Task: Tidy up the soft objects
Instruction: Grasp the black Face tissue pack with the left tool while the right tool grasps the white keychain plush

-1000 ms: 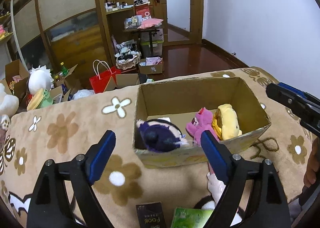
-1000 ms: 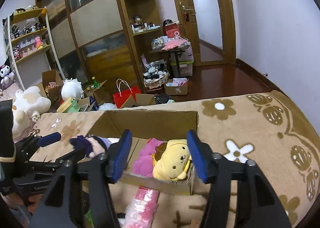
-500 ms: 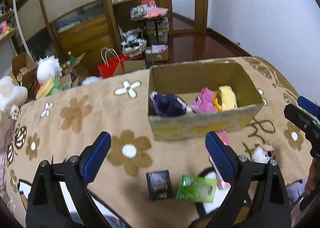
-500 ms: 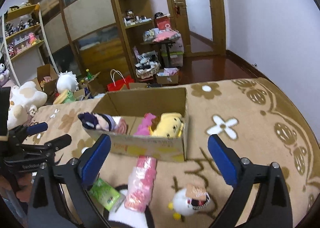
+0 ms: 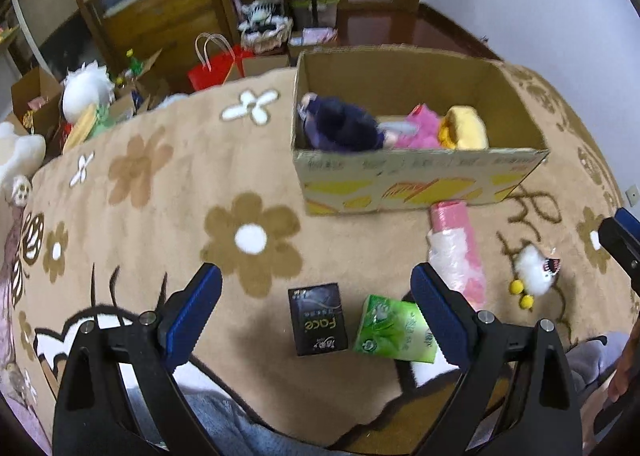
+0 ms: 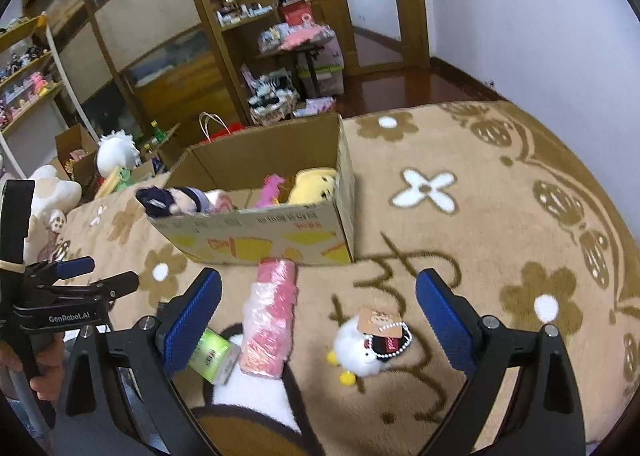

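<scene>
A cardboard box [image 5: 420, 179] [image 6: 260, 244] sits on the flowered blanket and holds a dark purple plush [image 5: 340, 127], a pink plush [image 5: 416, 131] and a yellow plush [image 5: 464, 131]. In front of it lie a pink wrapped pack [image 5: 456, 252] [image 6: 272, 320], a white chick plush with a tag [image 5: 534, 272] [image 6: 368, 344], a green tissue pack [image 5: 394, 330] [image 6: 210, 352] and a black box [image 5: 318, 318]. My left gripper [image 5: 316, 312] is open above the black box. My right gripper [image 6: 320, 316] is open above the pink pack and the chick.
The brown blanket [image 5: 160, 195] ends at a far edge with a floor drop behind it. Beyond stand wooden shelves [image 6: 248, 15], a red bag [image 5: 212, 67], cardboard boxes and white plush toys [image 5: 86, 89]. The left gripper tool shows in the right wrist view [image 6: 72, 300].
Both grippers have pulled back and risen away from the box, staying open. The items lying in front of the box have come into view below them.
</scene>
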Action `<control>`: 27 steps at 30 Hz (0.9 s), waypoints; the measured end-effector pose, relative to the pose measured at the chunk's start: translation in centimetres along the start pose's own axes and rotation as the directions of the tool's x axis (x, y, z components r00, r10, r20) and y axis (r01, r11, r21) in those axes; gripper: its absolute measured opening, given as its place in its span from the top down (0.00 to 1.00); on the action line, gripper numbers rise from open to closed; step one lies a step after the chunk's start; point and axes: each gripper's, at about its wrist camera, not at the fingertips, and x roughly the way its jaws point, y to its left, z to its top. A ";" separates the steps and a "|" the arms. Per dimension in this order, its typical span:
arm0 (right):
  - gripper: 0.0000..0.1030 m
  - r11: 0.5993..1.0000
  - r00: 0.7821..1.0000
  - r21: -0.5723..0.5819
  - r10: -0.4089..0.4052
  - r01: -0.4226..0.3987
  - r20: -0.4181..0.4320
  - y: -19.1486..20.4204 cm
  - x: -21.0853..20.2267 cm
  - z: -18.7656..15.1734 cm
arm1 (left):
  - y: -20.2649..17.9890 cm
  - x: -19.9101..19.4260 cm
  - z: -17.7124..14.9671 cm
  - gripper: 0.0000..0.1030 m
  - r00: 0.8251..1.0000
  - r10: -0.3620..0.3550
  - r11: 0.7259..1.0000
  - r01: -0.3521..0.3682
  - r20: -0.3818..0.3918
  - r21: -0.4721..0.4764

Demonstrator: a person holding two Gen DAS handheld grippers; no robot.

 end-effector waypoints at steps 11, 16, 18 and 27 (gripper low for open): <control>0.01 0.998 0.989 0.041 -0.046 0.052 -0.138 -1.3 4.6 -1.1 | 1.0 5.0 -0.4 0.08 0.983 -0.005 0.998 -0.007 -0.186 -0.065; 0.01 0.996 0.979 0.064 -0.054 0.068 -0.196 -2.0 6.7 -1.7 | 1.2 7.1 -0.7 0.08 0.965 -0.028 0.996 0.005 -0.263 -0.089; 0.02 0.995 0.974 0.071 -0.059 0.077 -0.218 -2.2 7.5 -1.9 | 1.2 7.8 -0.7 0.08 0.959 -0.025 0.996 -0.001 -0.283 -0.094; 0.16 0.993 0.944 0.067 -0.074 0.100 -0.321 -2.7 10.2 -2.9 | 1.7 9.6 -0.9 0.08 0.951 -0.001 0.990 -0.043 -0.308 -0.137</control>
